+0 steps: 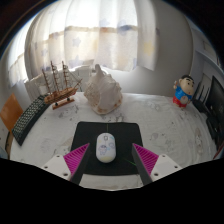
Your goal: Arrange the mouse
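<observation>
A white computer mouse (pixel 106 149) lies on a black mouse pad (pixel 106 135) on a table with a pale patterned cloth (pixel 50 140). My gripper (pixel 110 158) is open, its two pink-padded fingers (pixel 77 157) spread wide on either side of the mouse pad's near part. The mouse stands between the fingers, with a clear gap at each side. Neither pad touches it.
A large white seashell (pixel 99 89) stands beyond the pad. A model sailing ship (pixel 60 82) and a dark keyboard (pixel 30 116) lie to the left. A small cartoon figurine (pixel 184 92) stands at the right, next to a dark object (pixel 214 95). Curtains hang behind.
</observation>
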Action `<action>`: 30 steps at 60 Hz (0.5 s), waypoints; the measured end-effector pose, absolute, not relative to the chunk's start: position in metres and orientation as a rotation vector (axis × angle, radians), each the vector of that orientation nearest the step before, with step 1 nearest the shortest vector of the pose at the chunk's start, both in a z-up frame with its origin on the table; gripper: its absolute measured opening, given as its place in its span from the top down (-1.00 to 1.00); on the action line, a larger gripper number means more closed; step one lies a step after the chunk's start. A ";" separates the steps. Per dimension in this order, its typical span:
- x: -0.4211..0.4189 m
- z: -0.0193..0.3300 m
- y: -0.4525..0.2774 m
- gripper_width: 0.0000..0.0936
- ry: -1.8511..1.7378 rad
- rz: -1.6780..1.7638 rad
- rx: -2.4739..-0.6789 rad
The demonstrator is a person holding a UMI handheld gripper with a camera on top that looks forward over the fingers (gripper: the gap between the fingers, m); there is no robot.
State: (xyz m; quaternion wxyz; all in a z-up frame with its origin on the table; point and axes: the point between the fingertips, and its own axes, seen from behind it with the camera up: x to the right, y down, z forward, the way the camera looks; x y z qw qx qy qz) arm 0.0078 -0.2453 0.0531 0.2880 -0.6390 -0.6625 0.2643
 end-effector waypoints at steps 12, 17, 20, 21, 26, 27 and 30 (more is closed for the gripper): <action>0.101 0.121 -0.231 -0.82 -1.817 0.614 -1.749; 0.129 0.135 -0.227 -0.82 -1.824 0.603 -1.781; 0.138 0.141 -0.226 -0.82 -1.819 0.610 -1.789; 0.140 0.142 -0.225 -0.82 -1.816 0.611 -1.791; 0.146 0.148 -0.220 -0.82 -1.798 0.609 -1.786; 0.148 0.149 -0.220 -0.82 -1.797 0.608 -1.783; 0.148 0.149 -0.220 -0.82 -1.797 0.614 -1.779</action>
